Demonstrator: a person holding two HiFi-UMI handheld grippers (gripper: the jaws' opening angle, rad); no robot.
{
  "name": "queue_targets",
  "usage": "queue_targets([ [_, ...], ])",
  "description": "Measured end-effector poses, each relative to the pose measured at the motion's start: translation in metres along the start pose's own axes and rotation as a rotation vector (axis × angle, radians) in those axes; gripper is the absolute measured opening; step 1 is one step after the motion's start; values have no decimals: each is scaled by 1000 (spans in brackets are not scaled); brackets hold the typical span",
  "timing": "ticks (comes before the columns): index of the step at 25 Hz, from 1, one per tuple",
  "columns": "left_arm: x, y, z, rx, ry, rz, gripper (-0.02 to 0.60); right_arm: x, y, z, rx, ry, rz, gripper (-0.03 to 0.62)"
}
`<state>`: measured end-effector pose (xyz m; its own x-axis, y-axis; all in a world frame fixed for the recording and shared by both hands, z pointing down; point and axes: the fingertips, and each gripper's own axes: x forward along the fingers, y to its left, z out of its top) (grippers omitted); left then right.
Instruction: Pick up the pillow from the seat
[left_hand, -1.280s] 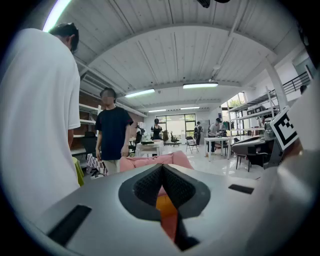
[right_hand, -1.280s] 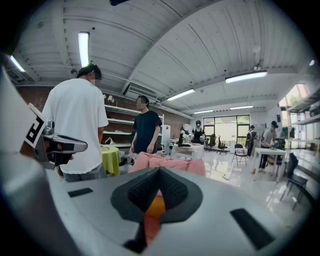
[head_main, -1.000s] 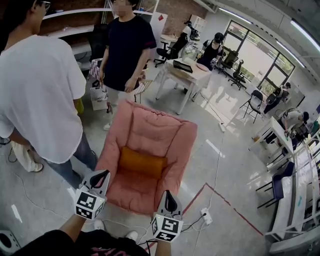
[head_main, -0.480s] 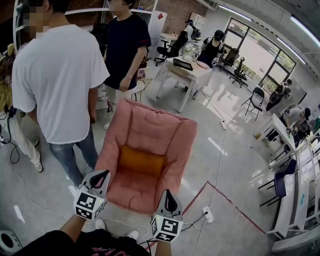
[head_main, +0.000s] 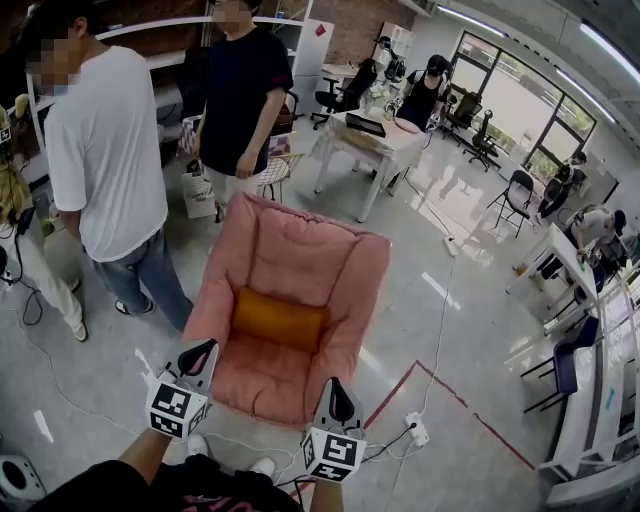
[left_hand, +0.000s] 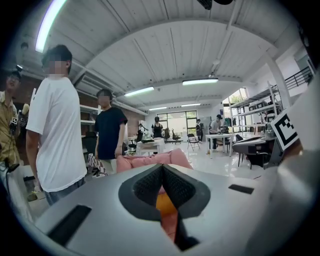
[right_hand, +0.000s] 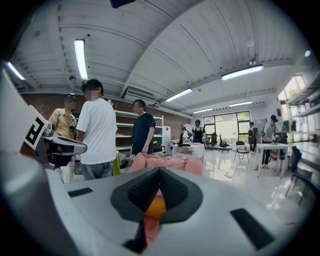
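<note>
An orange pillow (head_main: 280, 319) lies across the seat of a pink padded chair (head_main: 300, 260) on the floor. My left gripper (head_main: 201, 351) hovers at the chair's front left edge, shut and empty. Over the front right edge hangs my right gripper (head_main: 340, 392), likewise shut with nothing in it. Both sit short of the pillow. In the left gripper view a sliver of the pillow (left_hand: 165, 202) shows beyond the closed jaws. The right gripper view shows the pillow (right_hand: 157, 205) the same way, with the pink chair (right_hand: 167, 162) behind.
A person in a white shirt (head_main: 105, 160) stands left of the chair, a person in a dark shirt (head_main: 243, 85) behind it. A table (head_main: 375, 145) stands beyond. A power strip (head_main: 414, 431) and cables lie on the floor at right, by red floor tape (head_main: 450, 405).
The person in the white shirt has stepped away to the left, clearing the chair's left side. Both grippers have stayed put and shut.
</note>
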<state>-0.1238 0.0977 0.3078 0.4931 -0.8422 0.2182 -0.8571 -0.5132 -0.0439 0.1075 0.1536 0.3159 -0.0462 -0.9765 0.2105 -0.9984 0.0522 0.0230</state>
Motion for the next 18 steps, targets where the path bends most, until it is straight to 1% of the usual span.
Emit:
queue_targets([
  [5, 7, -14, 3, -1, 0, 28, 8, 4, -16, -1, -7, -2, 31, 18],
  [10, 8, -23, 4, 1, 0, 44, 8, 5, -28, -2, -9, -5, 43, 18],
  [15, 17, -17, 12, 2, -5, 49, 9, 15, -29, 5, -17, -3, 50, 18],
  [18, 27, -8, 10, 1, -9, 46, 8, 27, -27, 3, -19, 3, 49, 18],
])
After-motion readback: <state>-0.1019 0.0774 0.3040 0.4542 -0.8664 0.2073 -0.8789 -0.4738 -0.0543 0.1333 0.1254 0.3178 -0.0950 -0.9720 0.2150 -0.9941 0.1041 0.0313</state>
